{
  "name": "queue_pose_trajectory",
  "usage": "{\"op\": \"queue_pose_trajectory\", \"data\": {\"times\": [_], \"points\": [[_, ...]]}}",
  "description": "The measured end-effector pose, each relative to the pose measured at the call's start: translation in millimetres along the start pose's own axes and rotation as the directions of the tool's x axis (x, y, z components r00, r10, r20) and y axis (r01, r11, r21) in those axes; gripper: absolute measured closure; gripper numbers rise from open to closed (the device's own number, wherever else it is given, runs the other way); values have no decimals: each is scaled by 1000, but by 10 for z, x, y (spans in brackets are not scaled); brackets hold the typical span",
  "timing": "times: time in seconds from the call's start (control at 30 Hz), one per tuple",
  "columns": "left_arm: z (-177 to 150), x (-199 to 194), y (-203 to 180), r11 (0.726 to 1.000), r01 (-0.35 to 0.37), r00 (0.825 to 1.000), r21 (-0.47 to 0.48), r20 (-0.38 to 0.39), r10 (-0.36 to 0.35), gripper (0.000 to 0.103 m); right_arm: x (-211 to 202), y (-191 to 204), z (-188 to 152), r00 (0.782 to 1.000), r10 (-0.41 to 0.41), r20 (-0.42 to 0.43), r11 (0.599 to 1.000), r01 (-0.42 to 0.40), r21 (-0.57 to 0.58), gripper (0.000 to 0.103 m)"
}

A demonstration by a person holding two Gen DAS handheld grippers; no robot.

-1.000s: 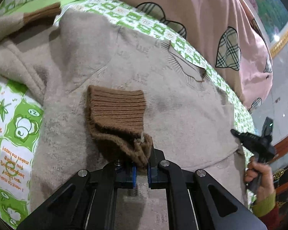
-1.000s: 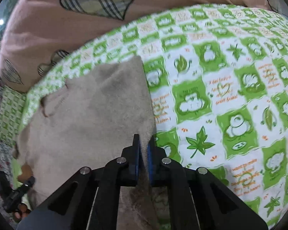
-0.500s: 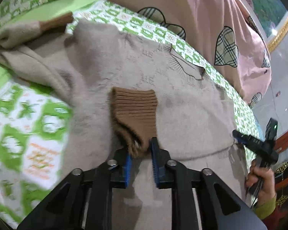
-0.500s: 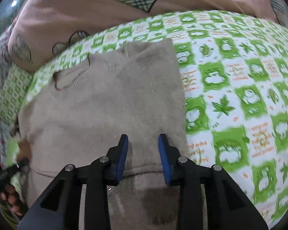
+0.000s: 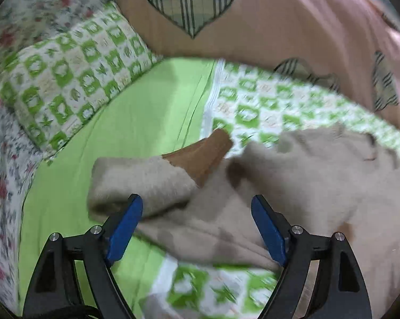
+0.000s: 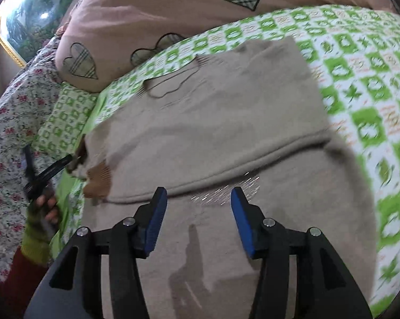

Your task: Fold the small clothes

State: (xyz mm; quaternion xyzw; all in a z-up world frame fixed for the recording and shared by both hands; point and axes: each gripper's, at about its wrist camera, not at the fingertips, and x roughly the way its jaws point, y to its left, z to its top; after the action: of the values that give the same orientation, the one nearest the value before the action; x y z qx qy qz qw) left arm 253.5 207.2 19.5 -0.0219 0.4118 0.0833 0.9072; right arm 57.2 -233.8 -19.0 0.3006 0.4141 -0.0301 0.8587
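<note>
Left wrist view, nearest first: the left gripper [image 5: 197, 226] has its blue-padded jaws spread wide and released, holding nothing; between and just beyond them lies a folded beige sleeve [image 5: 144, 183] of the sweater [image 5: 319, 186], its brown ribbed cuff [image 5: 202, 156] pointing toward 1 o'clock; the sweater body spreads away at 3 o'clock; under the sleeve is a plain lime sheet [image 5: 136, 122], and farther, at 10 o'clock, a green-checked pillow [image 5: 67, 79]; at 12 o'clock sits a pink quilt [image 5: 279, 21] with plaid hearts.

Right wrist view: the right gripper [image 6: 198, 220] is likewise open and empty, hovering over the sweater's lower part; a fold edge [image 6: 226, 167] crosses just beyond the pads; the neckline [image 6: 173, 85] lies at 11 o'clock; a green cartoon-print bedspread [image 6: 367, 79] fills 2 o'clock; at 9 o'clock the person's left hand [image 6: 44, 207] grips the other tool beside a second brown cuff [image 6: 99, 180].
</note>
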Motion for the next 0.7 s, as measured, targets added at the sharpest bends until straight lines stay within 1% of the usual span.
{"op": "queue_pose_trajectory", "data": {"times": [0.07, 0.1, 0.13, 0.17, 0.2, 0.23, 0.3, 0.37, 0.47, 0.53, 0.6, 0.63, 0.7], "points": [[67, 208, 33, 1000, -11, 1000, 4, -27, 11, 19, 42, 36, -45, 1000, 11, -13, 1000, -11, 11, 52], [102, 298, 107, 1000, -8, 999, -30, -33, 7, 22, 60, 53, -61, 1000, 7, -17, 1000, -7, 10, 52], [117, 334, 168, 998, -6, 999, -58, -32, 4, 42, 70, 66, -78, 1000, 4, -21, 1000, -3, 7, 52], [134, 367, 233, 996, 10, 999, -86, -32, -13, 76, 74, 67, -91, 1000, 2, -27, 1000, -2, 6, 52], [156, 402, 306, 992, 34, 998, -118, -42, -39, 90, 68, 56, -106, 999, 1, -32, 1000, -1, 10, 52], [165, 421, 382, 987, 46, 997, -152, -48, -54, 96, 57, 42, -121, 999, -2, -35, 1000, 2, 15, 52], [162, 340, 452, 979, 80, 997, -187, -7, -83, 99, 27, 23, -155, 999, -8, -36, 1000, 9, 19, 52], [137, 123, 419, 977, 114, 993, -179, 41, -108, 102, -1, 5, -173, 1000, -6, -30, 1000, 6, 22, 52], [159, -164, 217, 985, 130, 988, -111, 102, -119, 103, -36, -29, -206, 1000, 4, -19, 999, -4, 36, 52], [201, -272, 99, 987, 144, 983, -68, 128, -135, 103, -43, -39, -226, 1000, 1, -24, 999, 0, 40, 52], [251, -279, 14, 991, 125, 984, -35, 132, -120, 103, -87, -29, -250, 1000, -3, -10, 1000, 3, 31, 52], [280, -250, -8, 993, 113, 986, -22, 124, -109, 101, -117, -23, -263, 1000, -7, -5, 1000, 7, 25, 52], [287, -146, -58, 998, 69, 994, 7, 84, -69, 90, -146, -50, -282, 1000, 2, -10, 999, -2, 41, 52]]}}
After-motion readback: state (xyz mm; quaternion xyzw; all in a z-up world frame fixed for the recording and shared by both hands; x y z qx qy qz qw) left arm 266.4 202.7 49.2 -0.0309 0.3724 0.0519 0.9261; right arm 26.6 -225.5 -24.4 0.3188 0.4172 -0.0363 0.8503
